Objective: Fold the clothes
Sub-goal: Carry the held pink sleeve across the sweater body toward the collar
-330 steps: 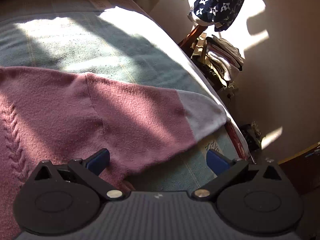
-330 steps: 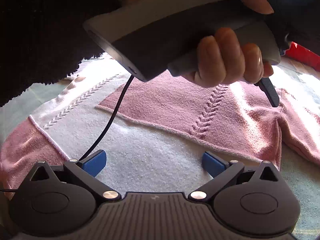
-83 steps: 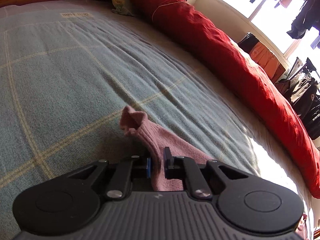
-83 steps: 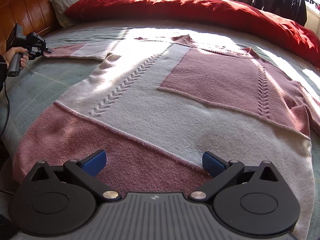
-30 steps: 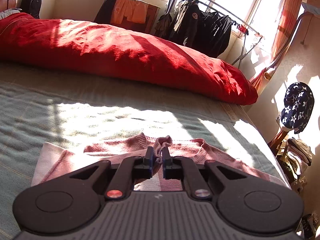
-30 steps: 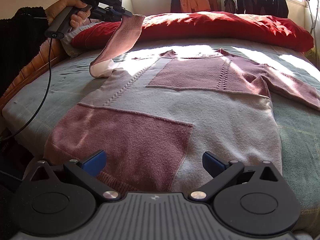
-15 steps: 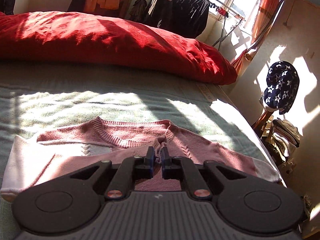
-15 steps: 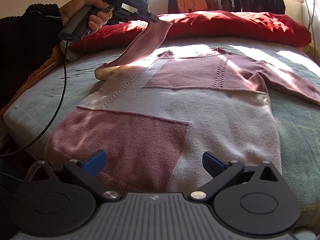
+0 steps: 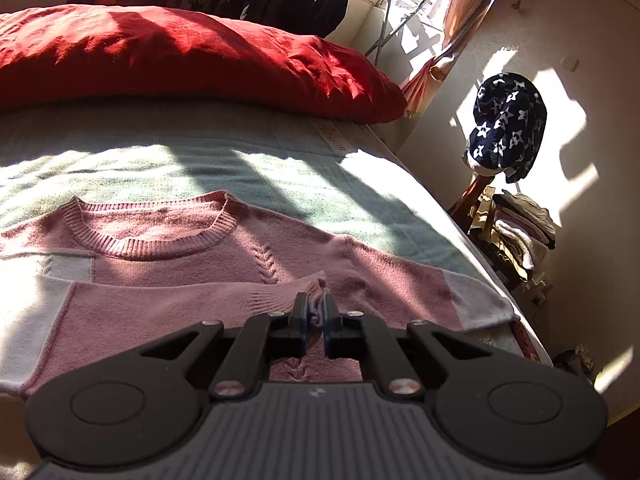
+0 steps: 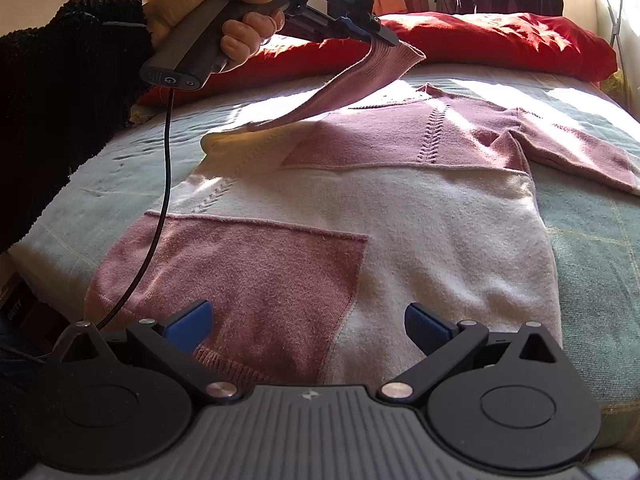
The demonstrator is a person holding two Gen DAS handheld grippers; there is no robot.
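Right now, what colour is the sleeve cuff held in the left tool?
Pink ribbed knit cuff; left wrist view shows it best.

sweater point(image 10: 360, 208) flat on bed point(image 10: 592, 240), pillow point(image 10: 500, 46) behind it, sleeve point(image 10: 352, 88) lifted over sweater's left side

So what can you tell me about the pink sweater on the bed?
The sweater is a soft knit in pink and cream blocks, with a ribbed round neck and braided cable lines. It lies spread flat on the green blanket, front up. One sleeve is lifted by its cuff, pinched in the left tool, and is held over the chest. The other sleeve lies flat, out to the side. The right tool is open near the hem.
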